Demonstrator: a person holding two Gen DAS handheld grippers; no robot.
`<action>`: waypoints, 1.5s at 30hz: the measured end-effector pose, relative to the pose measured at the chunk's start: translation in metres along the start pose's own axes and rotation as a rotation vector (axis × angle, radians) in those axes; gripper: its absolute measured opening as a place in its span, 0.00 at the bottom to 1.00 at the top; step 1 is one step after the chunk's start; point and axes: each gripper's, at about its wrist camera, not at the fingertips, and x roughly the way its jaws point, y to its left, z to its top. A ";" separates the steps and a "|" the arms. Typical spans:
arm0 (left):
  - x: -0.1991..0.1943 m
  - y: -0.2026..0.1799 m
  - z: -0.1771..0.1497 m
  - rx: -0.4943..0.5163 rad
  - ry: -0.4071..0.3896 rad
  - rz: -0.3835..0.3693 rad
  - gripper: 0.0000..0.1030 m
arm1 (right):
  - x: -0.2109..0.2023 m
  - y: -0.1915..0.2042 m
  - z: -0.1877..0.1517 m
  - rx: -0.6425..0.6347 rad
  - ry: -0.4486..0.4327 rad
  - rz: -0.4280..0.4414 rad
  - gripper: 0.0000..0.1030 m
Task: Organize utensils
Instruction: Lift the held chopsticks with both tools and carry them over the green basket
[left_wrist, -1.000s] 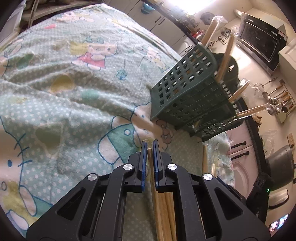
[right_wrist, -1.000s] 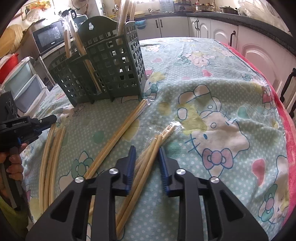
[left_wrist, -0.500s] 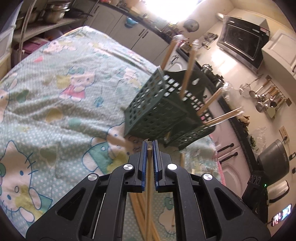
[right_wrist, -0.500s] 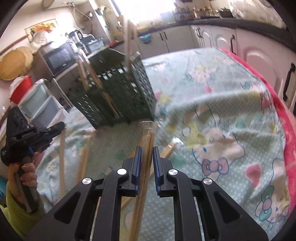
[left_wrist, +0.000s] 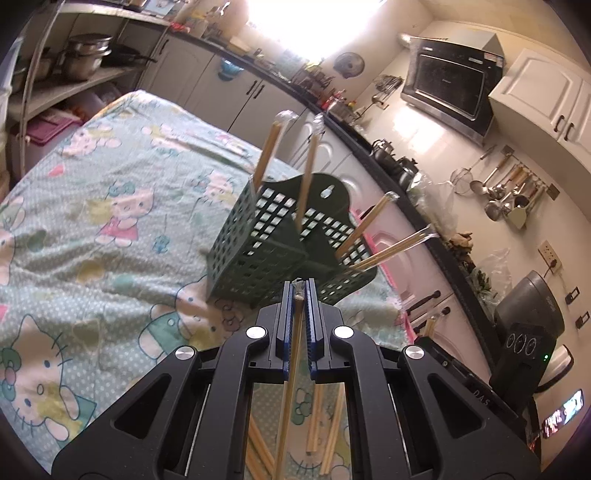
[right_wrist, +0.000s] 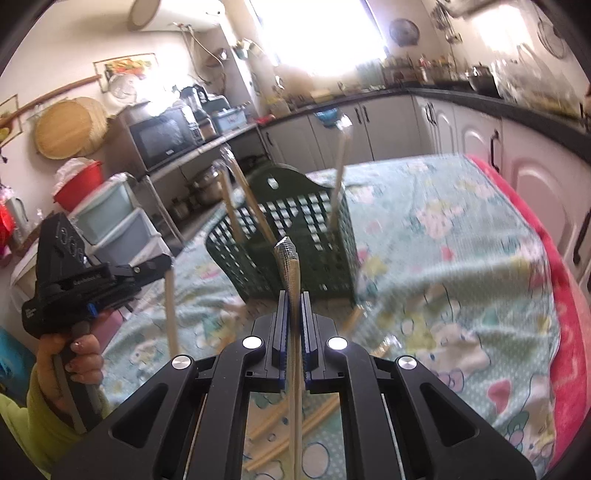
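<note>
Between the blue pads of the left tool (left_wrist: 298, 291) a thin wooden chopstick pair in a clear wrapper (left_wrist: 286, 398) is being gripped, its lower end running out of the left wrist view. The right tool (right_wrist: 293, 295) is clamping another wrapped wooden chopstick pair (right_wrist: 291, 273), whose crinkled plastic tip is sticking up past the pads. Behind both, the dark green perforated plastic utensil holder (left_wrist: 258, 251) is standing on the cartoon-cat printed cloth (left_wrist: 92, 236) covering the desk, with several wrapped chopsticks (left_wrist: 308, 170) leaning out of its compartments; which compartment each is sitting in is hard to make out. More loose chopsticks (right_wrist: 317, 417) are lying on the cloth, mostly hidden under the tools and blurred.
</note>
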 end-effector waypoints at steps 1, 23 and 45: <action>-0.002 -0.003 0.002 0.007 -0.007 -0.005 0.03 | -0.001 0.002 0.002 -0.003 -0.009 0.005 0.06; -0.022 -0.042 0.030 0.096 -0.092 -0.055 0.03 | -0.021 0.030 0.052 -0.052 -0.188 0.054 0.06; -0.046 -0.074 0.083 0.151 -0.214 -0.081 0.03 | -0.032 0.044 0.100 -0.073 -0.324 0.049 0.06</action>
